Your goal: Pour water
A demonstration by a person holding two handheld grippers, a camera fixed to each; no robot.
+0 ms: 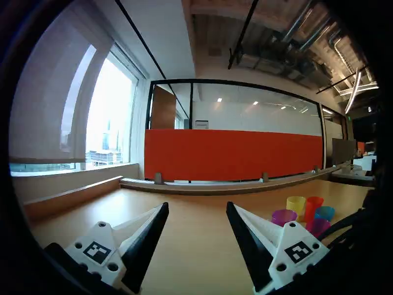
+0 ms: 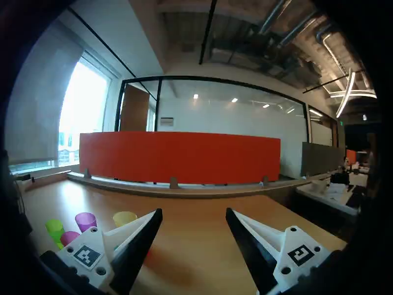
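Left tool and right tool both released, empty, over wooden worktop near coloured cups; black-and-white square markers on each.

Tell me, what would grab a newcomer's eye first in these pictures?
The bright orange partition runs along the far edge of the wooden desk. A cluster of coloured plastic cups stands on the desk, at the right of the left gripper view. Up close, the left gripper and right gripper both gape open, holding nothing.
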